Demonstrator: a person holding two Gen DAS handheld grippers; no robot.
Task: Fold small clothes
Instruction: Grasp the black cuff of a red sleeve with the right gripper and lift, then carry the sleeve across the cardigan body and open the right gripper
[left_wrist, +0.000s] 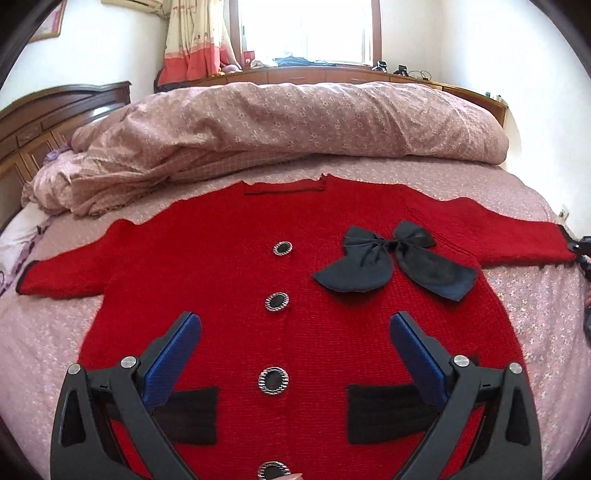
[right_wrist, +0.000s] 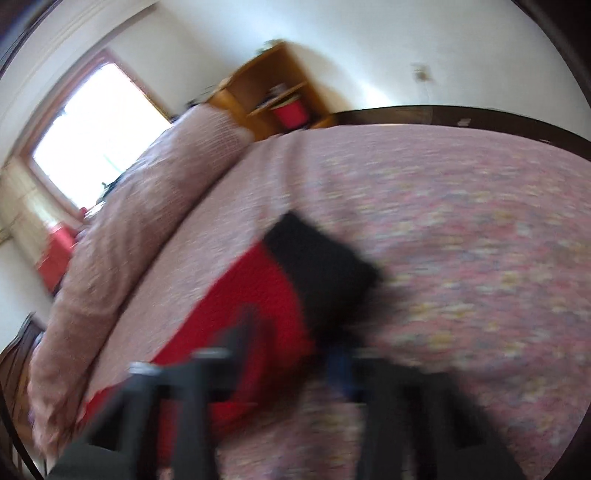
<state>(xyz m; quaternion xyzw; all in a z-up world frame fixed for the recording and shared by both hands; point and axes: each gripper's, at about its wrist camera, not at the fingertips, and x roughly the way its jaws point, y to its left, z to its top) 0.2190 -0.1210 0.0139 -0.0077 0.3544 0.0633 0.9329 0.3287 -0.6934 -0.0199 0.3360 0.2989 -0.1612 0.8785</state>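
A small red knit cardigan (left_wrist: 221, 295) lies flat, front up, on the pink floral bed sheet (left_wrist: 37, 339), sleeves spread to both sides. It has a black bow (left_wrist: 395, 264), round black buttons (left_wrist: 276, 302) and two black pockets (left_wrist: 384, 413). My left gripper (left_wrist: 295, 325) is open and empty, hovering over the lower front. In the blurred right wrist view, my right gripper (right_wrist: 291, 350) sits at the right sleeve (right_wrist: 266, 295) with its black cuff (right_wrist: 321, 266); the sleeve runs between the fingers, but blur hides how the jaws stand. Its tip shows at the sleeve end in the left view (left_wrist: 581, 248).
A rolled pink duvet (left_wrist: 288, 125) lies across the far side of the bed. A dark wooden headboard (left_wrist: 44, 122) stands at the left. A window, a curtain and a wooden ledge are behind. A wooden shelf (right_wrist: 269, 92) stands past the bed.
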